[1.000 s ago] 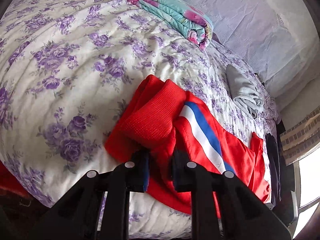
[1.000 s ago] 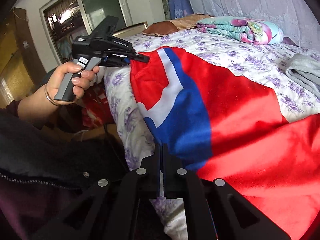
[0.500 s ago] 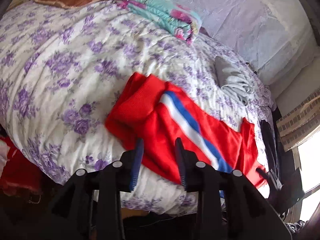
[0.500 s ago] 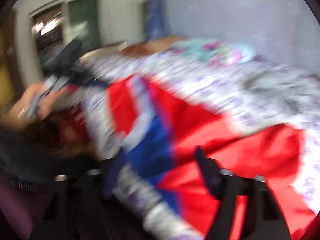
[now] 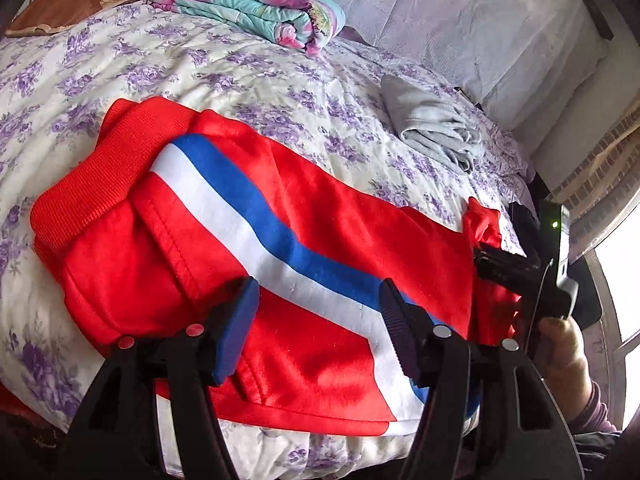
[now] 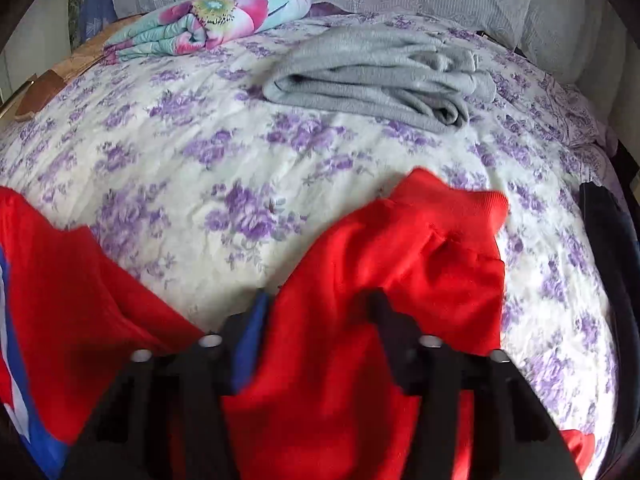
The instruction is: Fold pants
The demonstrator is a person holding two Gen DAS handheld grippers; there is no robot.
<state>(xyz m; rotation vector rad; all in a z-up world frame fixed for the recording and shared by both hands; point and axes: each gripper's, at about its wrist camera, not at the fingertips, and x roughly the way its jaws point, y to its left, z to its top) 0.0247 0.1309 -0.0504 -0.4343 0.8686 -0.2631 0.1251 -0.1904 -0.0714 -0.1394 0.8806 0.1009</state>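
Note:
Red pants (image 5: 320, 216) with a white and blue side stripe (image 5: 256, 220) lie along the near edge of the bed, waistband (image 5: 100, 184) at the left. My left gripper (image 5: 316, 308) is open and empty, its jaws spread just above the stripe. My right gripper (image 6: 316, 312) is open with the red leg end (image 6: 420, 240) lying between its jaws. In the left wrist view the right gripper (image 5: 516, 268) shows at the far right by the leg cuff (image 5: 482, 220).
The bed has a purple-flowered quilt (image 6: 248, 152). A folded grey garment (image 6: 380, 76) lies mid-bed. A folded floral blanket (image 5: 248, 4) and a brown pillow (image 5: 60, 8) lie at the back. Dark cloth (image 6: 612, 248) hangs at the right edge.
Both grippers let go of the pants and opened wide. The pants now lie on the bed. The right gripper swung over to the leg end.

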